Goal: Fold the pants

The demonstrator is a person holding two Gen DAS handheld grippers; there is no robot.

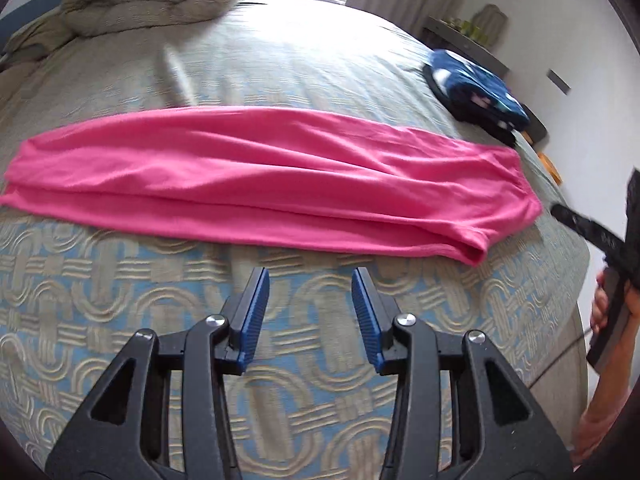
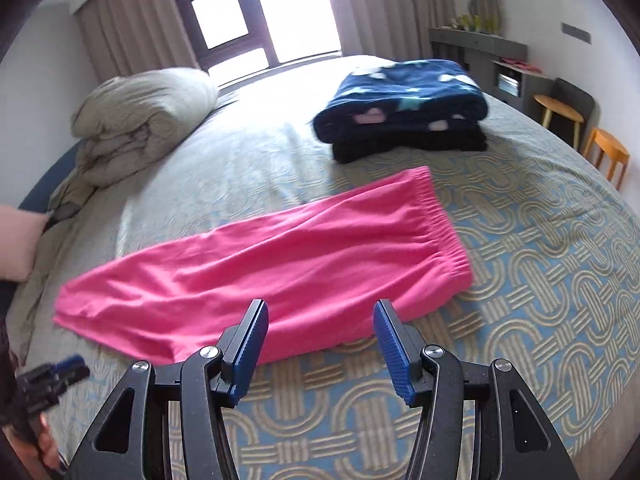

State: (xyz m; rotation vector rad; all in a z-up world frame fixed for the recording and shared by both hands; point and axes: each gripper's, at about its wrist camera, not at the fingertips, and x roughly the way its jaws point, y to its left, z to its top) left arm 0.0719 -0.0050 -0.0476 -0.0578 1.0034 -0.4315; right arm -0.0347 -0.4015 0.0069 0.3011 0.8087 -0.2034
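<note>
Currently, your reference landmark is the pink pants (image 1: 272,176), which lie flat on the patterned bedspread (image 1: 120,280), folded lengthwise into one long strip with one leg on top of the other. The elastic waistband (image 2: 444,232) forms the right-hand end of the strip; the leg cuffs (image 1: 16,184) form the left-hand end.

Your left gripper (image 1: 310,280) hangs over bare bedspread just on the near side of the pants, about level with the middle of the strip. Its blue ribbed pads (image 1: 252,312) stand partly apart, with only the bedspread showing between them. It holds nothing and does not touch the fabric.

Your right gripper (image 2: 320,312) sits at the near edge of the pants, toward the waistband end. Its pads (image 2: 394,350) are likewise partly spread and grip nothing. Pink cloth shows in the gap behind the tips, but you cannot tell from this view whether the tips touch it.

Beyond the pants, on the far side from you, a stack of folded dark garments (image 2: 404,108) with a navy patterned piece on top rests on the bedspread, well apart from the waistband end. A rolled beige duvet (image 2: 140,120) lies beyond the cuff end. Two wooden stools (image 2: 560,114) stand off the bed past the stack.
</note>
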